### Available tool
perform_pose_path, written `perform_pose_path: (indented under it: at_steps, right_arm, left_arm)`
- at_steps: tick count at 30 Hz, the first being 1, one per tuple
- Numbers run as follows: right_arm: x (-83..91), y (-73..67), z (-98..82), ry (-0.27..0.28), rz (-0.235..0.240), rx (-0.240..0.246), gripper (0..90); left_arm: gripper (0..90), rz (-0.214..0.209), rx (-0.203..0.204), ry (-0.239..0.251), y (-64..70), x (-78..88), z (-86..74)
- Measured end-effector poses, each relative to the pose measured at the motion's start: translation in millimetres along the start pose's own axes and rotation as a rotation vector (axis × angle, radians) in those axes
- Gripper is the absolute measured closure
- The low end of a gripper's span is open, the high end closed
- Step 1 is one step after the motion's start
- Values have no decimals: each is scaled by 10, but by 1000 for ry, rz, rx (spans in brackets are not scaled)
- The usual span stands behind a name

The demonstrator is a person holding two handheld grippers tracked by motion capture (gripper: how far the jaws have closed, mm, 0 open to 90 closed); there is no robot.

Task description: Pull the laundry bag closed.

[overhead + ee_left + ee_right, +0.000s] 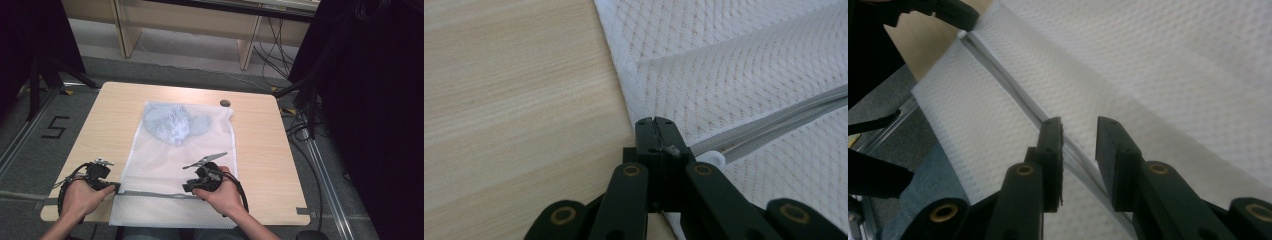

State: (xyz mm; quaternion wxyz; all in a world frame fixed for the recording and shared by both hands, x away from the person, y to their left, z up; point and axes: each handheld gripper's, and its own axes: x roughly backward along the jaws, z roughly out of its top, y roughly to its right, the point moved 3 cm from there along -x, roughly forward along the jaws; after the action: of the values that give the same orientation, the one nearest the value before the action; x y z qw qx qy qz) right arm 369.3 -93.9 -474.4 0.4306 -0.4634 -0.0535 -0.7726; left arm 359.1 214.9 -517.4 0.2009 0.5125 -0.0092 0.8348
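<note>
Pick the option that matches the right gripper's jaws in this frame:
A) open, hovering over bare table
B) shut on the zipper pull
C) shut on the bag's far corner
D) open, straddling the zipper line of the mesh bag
D: in the right gripper view, the right gripper has its jaws apart, with the grey zipper of the white mesh bag running between them.

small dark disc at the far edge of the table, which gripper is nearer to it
Right. The right gripper sits nearer the small dark disc; the left gripper lies farther off, at the mesh bag's left edge.

Left claw (655, 131) is pinched closed; right claw (1079, 131) has jaws parted.
</note>
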Motion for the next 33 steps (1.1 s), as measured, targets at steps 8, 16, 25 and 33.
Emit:
perform_pose_path:
  at_steps: [8,16,25,33]
  right_arm:
    - [-263,-269,152,-36,44,32,719]
    - [-416,-363,235,-51,62,38,707]
    - [-669,-515,396,-53,116,20,713]
    - [-899,-625,515,-64,139,33,725]
  left_arm:
    - [899,4,7,-19,-18,19,10]
    - [900,5,15,-41,-17,-16,12]
    - [900,2,44,-28,-24,-19,4]
    - [900,-14,50,-36,-43,-15,3]
